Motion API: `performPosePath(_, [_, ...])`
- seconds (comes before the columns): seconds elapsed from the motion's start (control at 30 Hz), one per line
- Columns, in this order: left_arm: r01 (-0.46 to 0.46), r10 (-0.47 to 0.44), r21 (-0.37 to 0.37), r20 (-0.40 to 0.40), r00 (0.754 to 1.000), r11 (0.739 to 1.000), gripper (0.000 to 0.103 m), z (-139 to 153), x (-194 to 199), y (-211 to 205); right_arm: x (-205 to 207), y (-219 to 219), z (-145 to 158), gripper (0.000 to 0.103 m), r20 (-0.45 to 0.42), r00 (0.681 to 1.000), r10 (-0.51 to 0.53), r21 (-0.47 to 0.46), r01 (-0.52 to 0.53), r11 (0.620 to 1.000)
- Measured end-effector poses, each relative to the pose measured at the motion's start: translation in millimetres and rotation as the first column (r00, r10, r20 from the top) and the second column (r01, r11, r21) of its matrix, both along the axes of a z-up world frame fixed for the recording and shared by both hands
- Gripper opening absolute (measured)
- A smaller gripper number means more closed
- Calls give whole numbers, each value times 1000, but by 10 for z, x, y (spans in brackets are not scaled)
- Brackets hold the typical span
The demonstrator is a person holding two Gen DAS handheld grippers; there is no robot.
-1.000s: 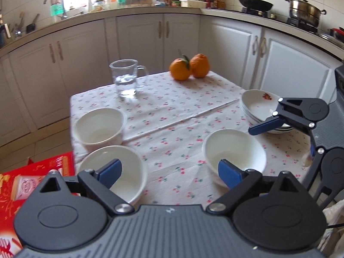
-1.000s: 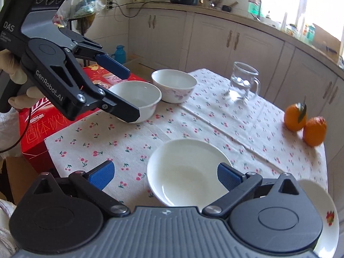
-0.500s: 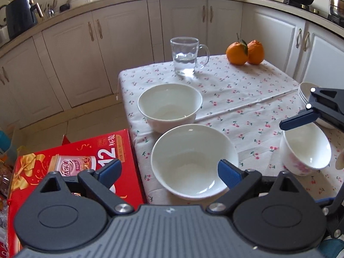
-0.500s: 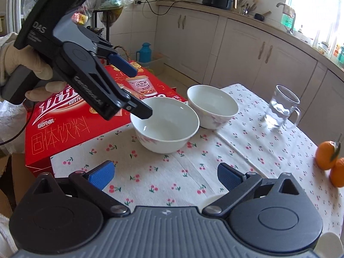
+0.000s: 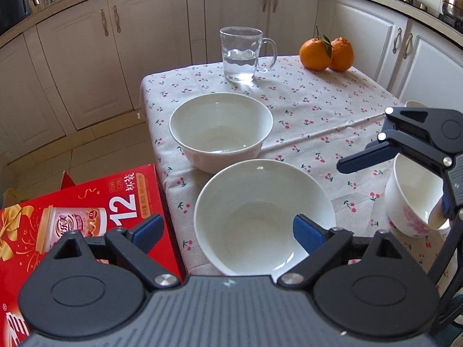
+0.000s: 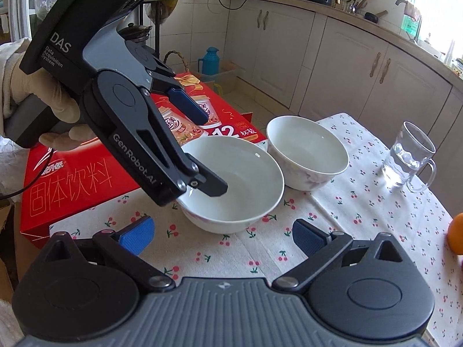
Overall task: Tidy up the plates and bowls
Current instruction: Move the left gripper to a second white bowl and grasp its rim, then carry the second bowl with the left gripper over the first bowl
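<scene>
The left gripper (image 5: 228,231), jaws spread wide, now straddles the near rim of the wide white ceramic bowl (image 5: 264,217) at the table's corner, one finger dipping inside it; a second ago that bowl lay off to its left. Behind it sits a second deep white bowl (image 5: 221,131). The right gripper (image 6: 222,235), also wide and holding nothing, has swung from the shallow white dish toward these bowls on the cherry-print tablecloth (image 6: 361,202).

I see two white bowls upright and empty, side by side at the tablecloth's edge: the nearer bowl (image 5: 264,217) and the farther bowl (image 5: 220,130). A third, flower-printed bowl (image 5: 412,199) sits tilted to the right.
</scene>
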State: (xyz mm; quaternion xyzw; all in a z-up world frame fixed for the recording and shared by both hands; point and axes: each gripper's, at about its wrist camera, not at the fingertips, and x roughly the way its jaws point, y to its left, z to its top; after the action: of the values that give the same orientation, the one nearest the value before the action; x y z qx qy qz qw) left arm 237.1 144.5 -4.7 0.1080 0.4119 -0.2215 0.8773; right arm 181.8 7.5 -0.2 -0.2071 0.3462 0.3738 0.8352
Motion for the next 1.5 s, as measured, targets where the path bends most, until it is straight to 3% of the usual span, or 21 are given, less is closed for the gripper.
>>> performPosePath(0.1, [3,-3,-2,-12,1000,1000,91,-14,40,-5,57,30,-37,102,-8,1000,3,3,-3,1000])
performPosePath(0.23, [16,-18,-37,-56,998,999,73,-18,87,5,127,62,-69,99,-22,1000,3,7,-3,1000])
performPosePath(0.4, [20,-24,-51,-73,997,998,70,-28,112,7,155,77,-103,87,-30,1000,3,-5,-4,1000])
performPosePath(0.6, [24,-29,-57,-82,996,998,66,-25,134,8,169,83,-130,80,-37,999,10,-8,-10,1000])
performPosePath(0.83, [30,-35,-60,-84,996,998,60,-16,170,0,183,67,-122,78,-36,999,13,7,-13,1000])
performPosePath(1.5, [52,-56,-47,-83,995,998,60,73,70,-134,70,-52,-21,76,-29,1000,0,26,1,1000])
